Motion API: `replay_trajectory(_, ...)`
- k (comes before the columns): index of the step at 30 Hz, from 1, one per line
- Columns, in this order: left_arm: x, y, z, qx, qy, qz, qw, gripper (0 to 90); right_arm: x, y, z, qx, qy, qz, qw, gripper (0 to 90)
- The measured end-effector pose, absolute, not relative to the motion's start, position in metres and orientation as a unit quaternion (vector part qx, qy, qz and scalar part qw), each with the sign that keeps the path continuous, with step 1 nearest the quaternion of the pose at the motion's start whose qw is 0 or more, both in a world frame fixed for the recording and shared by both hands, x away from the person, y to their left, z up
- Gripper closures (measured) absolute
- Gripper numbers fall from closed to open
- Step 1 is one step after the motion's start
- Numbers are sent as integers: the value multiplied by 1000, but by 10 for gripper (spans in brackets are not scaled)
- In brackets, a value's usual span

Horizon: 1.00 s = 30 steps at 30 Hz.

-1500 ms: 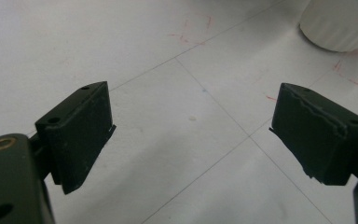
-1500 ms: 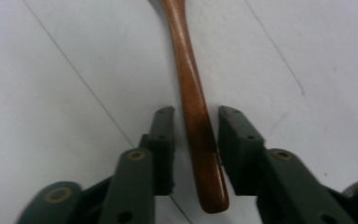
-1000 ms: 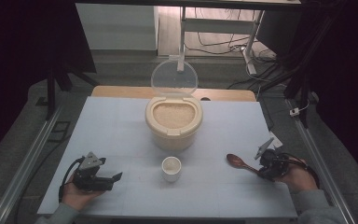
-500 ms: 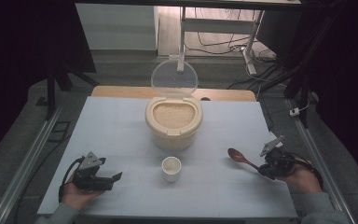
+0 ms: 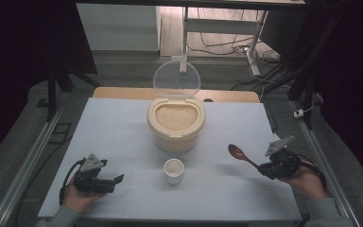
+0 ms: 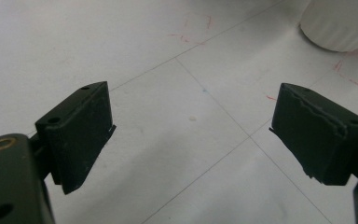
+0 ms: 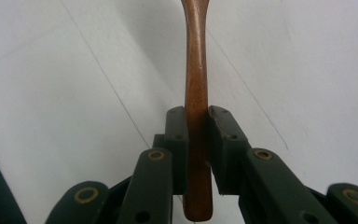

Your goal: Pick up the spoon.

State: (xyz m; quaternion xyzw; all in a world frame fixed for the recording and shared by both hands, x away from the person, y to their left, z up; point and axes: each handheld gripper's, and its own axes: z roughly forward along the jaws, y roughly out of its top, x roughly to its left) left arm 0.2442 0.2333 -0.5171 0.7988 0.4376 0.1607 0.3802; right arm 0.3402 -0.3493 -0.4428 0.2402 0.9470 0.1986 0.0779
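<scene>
A cream container [image 5: 175, 125] with a clear lid [image 5: 176, 79]; a white cup [image 5: 174, 170]; a reddish-brown wooden spoon [image 7: 196, 84]; a pale counter [image 5: 113, 132] with thin grid lines; black grippers.

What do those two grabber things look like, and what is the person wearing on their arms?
Both are black. The left gripper has two flat, blocky black pads with small screw holes, a grey three-cornered plate on top and a black cable looping behind it. The right gripper has the same grey plate, and its black linkage arms carry brass-coloured rivets. The person's sleeves are grey.
</scene>
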Motion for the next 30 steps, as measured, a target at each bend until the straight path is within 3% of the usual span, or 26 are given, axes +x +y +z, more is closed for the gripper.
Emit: replay_trajectory(30,246,229,-516,801,435,159,379,125,313,-288,-415,142,958,232,90,781)
